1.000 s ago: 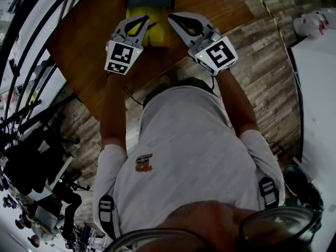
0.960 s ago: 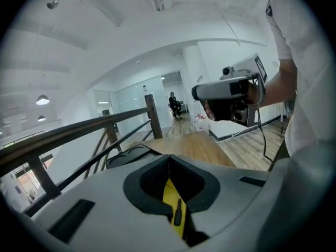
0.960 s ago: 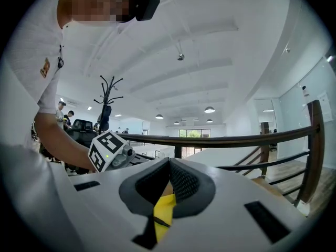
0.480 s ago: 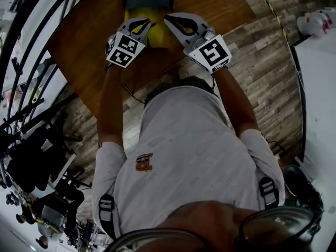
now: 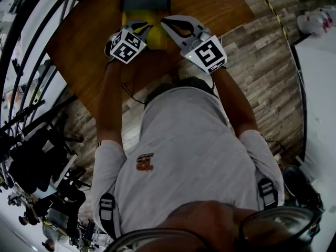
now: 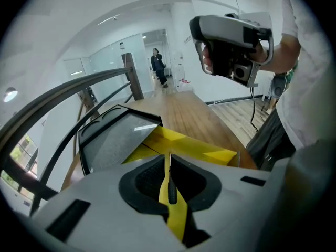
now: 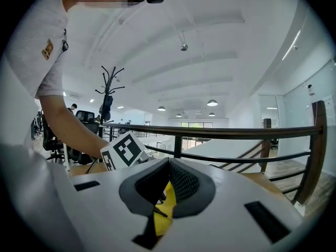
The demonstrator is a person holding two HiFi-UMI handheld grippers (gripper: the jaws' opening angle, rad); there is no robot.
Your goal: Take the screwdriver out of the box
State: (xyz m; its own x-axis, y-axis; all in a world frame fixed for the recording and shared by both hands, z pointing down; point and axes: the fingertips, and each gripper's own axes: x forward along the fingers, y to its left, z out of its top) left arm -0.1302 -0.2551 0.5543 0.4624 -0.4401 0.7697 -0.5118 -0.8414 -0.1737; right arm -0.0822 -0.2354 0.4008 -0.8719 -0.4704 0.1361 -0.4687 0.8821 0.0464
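Grey plastic left gripper (image 6: 167,154) is sitting with its jaws together: black ribbed pads are meeting at the tips, and only the oval slot behind them is gaping. A yellow strip is showing through that slot with a thin dark sliver on it. I can't tell whether the strip is pinched or just lying underneath, or what the sliver is. Grey plastic right gripper (image 7: 169,159) is doing the same: tips touching, yellow showing in the slot, nothing clearly clamped.

Flat yellow box (image 6: 184,143) is lying directly under and just ahead of the left tips, its panels spreading out past them. In the head view it is sitting between the two grippers, with the right tips at its right edge. Can't tell where the screwdriver is lying; no view is resolving it.

Dark grey framed lid (image 6: 113,140) is lying beyond the box, ahead and left of the left tips. Brown wooden table (image 5: 79,51) is carrying all of it and running on past both grippers. Black metal railing (image 7: 220,133) is crossing well beyond the right tips.

Versus one second ago:
- Both grippers are reaching further out from the person, onto the box.
- The left one's square-marker cube (image 5: 126,45) is tilting more onto its corner.
- The right gripper is sitting closer in to the left one.
- Jaws were together then too.
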